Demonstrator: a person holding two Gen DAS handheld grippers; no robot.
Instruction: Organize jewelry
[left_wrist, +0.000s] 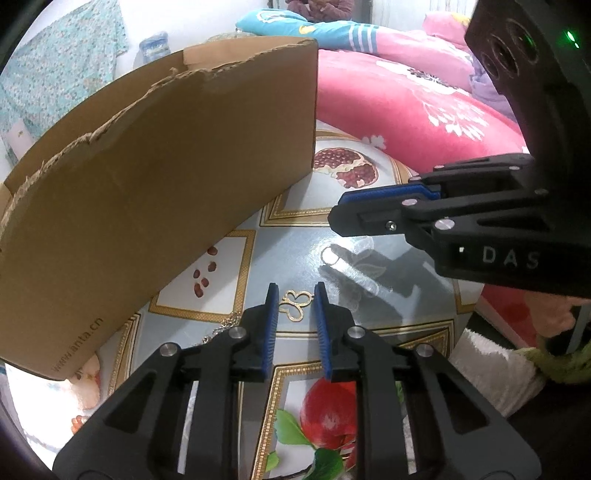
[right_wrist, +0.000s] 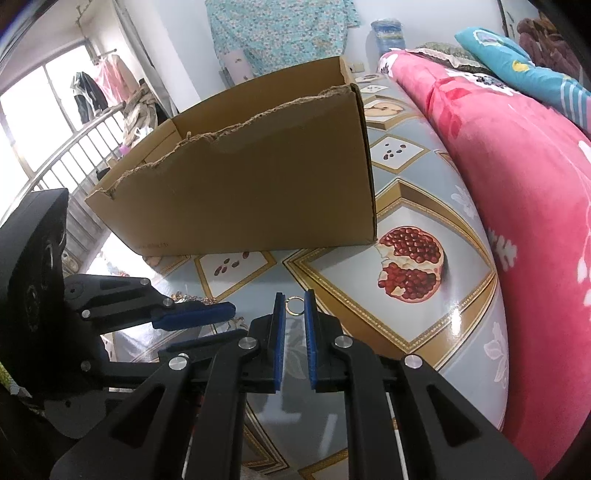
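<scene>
A gold clover-shaped pendant on a thin chain lies on the patterned table, right between the tips of my open left gripper. In the right wrist view a small gold ring lies on the table between the tips of my open right gripper. The left gripper shows there at the left, over the chain. The right gripper shows in the left wrist view at the right, above the table. A torn-edged cardboard box, open at the top, stands behind both; it also shows in the right wrist view.
The glossy tablecloth has pomegranate prints and gold borders. A pink floral blanket lies along the table's right side, with pillows behind. A railing and window are at the far left.
</scene>
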